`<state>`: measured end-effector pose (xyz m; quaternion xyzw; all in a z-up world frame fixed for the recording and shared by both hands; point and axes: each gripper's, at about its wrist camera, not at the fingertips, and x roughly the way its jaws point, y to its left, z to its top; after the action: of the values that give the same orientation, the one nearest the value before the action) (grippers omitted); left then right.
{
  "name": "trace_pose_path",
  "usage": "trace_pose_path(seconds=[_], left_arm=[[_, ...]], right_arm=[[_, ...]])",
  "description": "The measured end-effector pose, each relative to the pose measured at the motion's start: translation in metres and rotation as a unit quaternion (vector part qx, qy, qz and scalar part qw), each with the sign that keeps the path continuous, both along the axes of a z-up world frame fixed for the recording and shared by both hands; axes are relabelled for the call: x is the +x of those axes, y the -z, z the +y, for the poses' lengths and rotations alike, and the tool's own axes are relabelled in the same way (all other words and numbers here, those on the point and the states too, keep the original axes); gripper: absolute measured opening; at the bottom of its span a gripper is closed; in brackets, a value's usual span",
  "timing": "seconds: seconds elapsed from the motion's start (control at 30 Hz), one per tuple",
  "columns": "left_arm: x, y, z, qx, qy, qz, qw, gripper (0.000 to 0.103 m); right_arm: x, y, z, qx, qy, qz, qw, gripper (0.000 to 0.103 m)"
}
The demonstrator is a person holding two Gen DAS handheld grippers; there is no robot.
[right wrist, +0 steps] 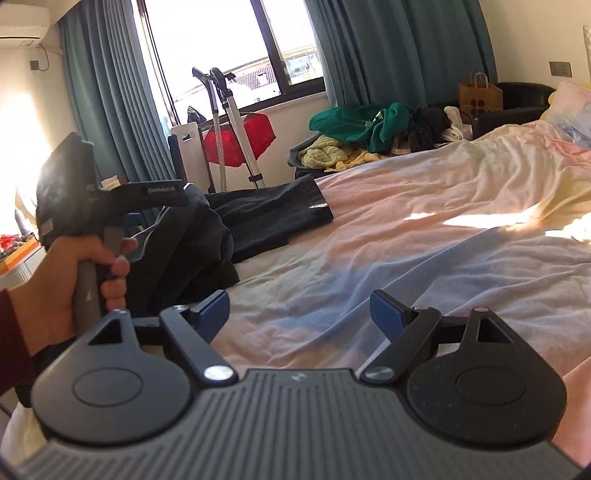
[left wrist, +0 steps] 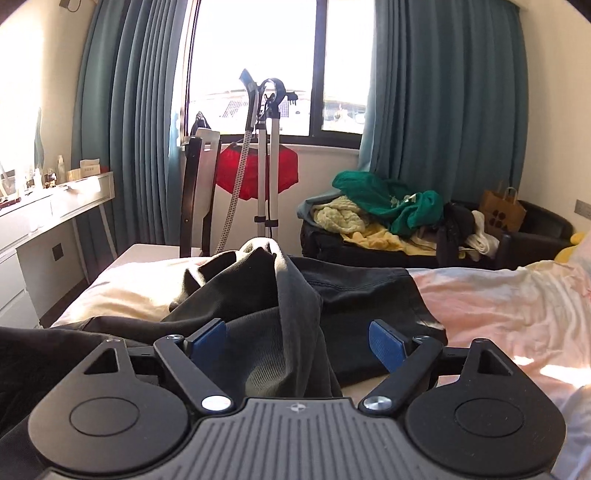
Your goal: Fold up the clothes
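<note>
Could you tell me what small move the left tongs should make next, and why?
Probably close the left tongs on the raised fold of the dark garment: they are open with that ridge between the pads, while the right tongs hover open over bare bedsheet.

From my remote station I noted teal curtains (left wrist: 443, 110) flanking a bright window (left wrist: 255, 62). A garment steamer stand (left wrist: 266, 155) stood before a red item (left wrist: 284, 170). A brown paper bag (left wrist: 503, 210) rested on a black armchair (left wrist: 543, 229). Bottles (left wrist: 59, 166) lined a white tabletop (left wrist: 55, 206). An air conditioner (right wrist: 22, 24) hung high.
</note>
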<state>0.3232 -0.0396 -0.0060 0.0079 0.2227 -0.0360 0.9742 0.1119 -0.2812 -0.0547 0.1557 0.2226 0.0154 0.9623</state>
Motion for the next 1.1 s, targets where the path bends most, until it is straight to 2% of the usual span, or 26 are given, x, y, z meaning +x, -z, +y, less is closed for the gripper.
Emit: trace_pose_path(seconds=[0.1, 0.23, 0.33, 0.43, 0.57, 0.73, 0.9, 1.1], left_arm=[[0.046, 0.010, -0.015, 0.014, -0.013, 0.014, 0.9997, 0.071], [0.092, 0.025, -0.031, 0.035, -0.028, 0.042, 0.9981, 0.046], [0.107, 0.034, -0.041, 0.053, -0.043, 0.051, 0.9964, 0.029], [0.101, 0.035, -0.048, 0.068, -0.050, 0.042, 0.9955, 0.015], [0.063, 0.019, -0.052, 0.070, -0.040, 0.016, 0.9967, 0.008], [-0.015, -0.018, -0.045, 0.071, 0.007, -0.008, 0.9974, 0.006], [-0.092, -0.011, -0.018, 0.046, 0.015, 0.004, 0.9988, 0.006], [-0.184, 0.002, 0.016, 0.015, 0.021, 0.021, 0.9995, 0.005]], right_arm=[[0.017, 0.012, -0.005, 0.014, 0.006, 0.016, 1.000, 0.085], [0.035, 0.028, -0.013, 0.035, 0.010, 0.035, 0.999, 0.085], [0.046, 0.038, -0.017, 0.045, 0.020, 0.048, 0.998, 0.085], [0.053, 0.044, -0.019, 0.054, 0.024, 0.055, 0.997, 0.085], [0.052, 0.044, -0.020, 0.060, 0.024, 0.048, 0.997, 0.085], [0.040, 0.035, -0.020, 0.063, 0.023, 0.028, 0.997, 0.085], [0.027, 0.026, -0.014, 0.063, 0.011, 0.012, 0.998, 0.085], [0.010, 0.020, -0.014, 0.113, -0.014, 0.001, 0.993, 0.085]])
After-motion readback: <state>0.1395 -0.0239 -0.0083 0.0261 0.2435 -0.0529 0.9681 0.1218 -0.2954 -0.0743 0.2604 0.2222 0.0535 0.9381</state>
